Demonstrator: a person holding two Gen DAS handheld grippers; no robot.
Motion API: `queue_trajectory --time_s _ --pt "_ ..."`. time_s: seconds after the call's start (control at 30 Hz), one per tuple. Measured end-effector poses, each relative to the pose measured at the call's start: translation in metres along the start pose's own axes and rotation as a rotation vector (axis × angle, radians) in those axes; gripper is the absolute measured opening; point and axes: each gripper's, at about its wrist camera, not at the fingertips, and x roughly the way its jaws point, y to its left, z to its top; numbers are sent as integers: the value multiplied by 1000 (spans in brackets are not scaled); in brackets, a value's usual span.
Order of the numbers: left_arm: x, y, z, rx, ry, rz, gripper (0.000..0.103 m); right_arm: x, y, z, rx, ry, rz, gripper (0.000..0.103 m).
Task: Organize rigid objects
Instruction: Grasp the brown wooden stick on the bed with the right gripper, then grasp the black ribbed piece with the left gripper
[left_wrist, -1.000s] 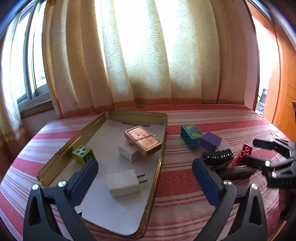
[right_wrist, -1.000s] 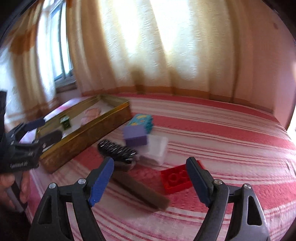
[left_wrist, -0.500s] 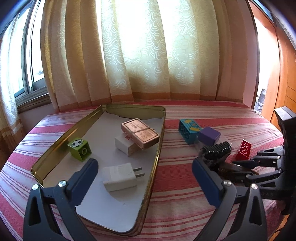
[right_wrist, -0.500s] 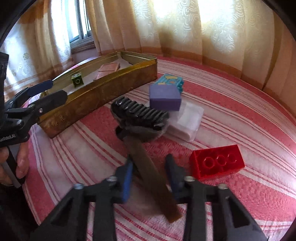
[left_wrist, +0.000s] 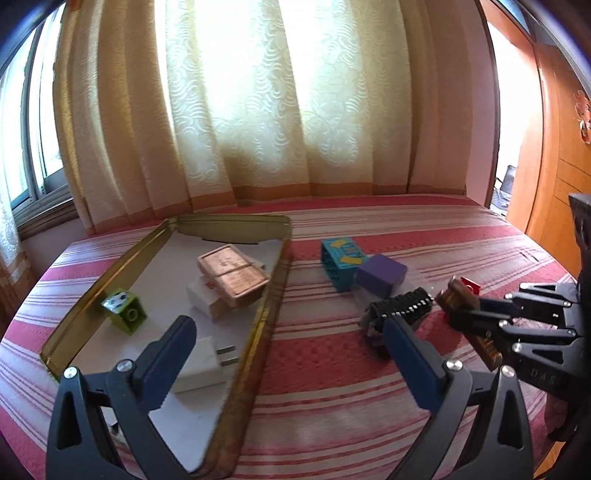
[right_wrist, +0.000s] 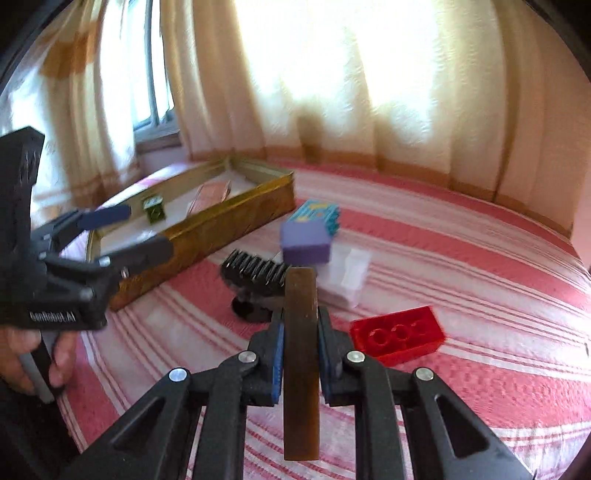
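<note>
Presumably bound for the gold tray (right_wrist: 207, 236): right gripper (right_wrist: 300, 345) clamped on the brown bar (right_wrist: 301, 354) mid-length for balance, lifted off the striped cloth (right_wrist: 461, 266); left gripper (left_wrist: 284, 354) open, empty beside the tray.

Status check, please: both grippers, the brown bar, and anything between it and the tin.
Right gripper shut on brown bar. Left gripper open, empty. Black brush lies before the gold tin.

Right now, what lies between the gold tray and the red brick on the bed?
The black hair clip, with the brown bar clamped in the right hand-held gripper beside it. The right wrist view shows this between tray and red brick.
</note>
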Motion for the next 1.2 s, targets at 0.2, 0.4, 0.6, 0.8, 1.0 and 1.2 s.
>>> queue_trajectory --time_s 0.2,0.4,0.6,0.8,1.0,1.2 --pt "16 -24 3 22 46 -49 103 -10 -12 6 68 -79 -145 17" --pt "32 -49 6 59 96 -75 103 -18 -25 5 147 -133 -194 17" --pt "44 -64 11 93 130 -61 103 -23 -27 5 166 -158 -212 17" --pt "55 -76 14 92 166 -94 103 -28 -32 2 199 -181 -203 17" --pt "71 -77 17 73 220 -116 93 -29 -31 1 200 -190 -207 17" --pt "71 -71 17 34 241 -178 68 -32 -32 1 204 -203 -215 17"
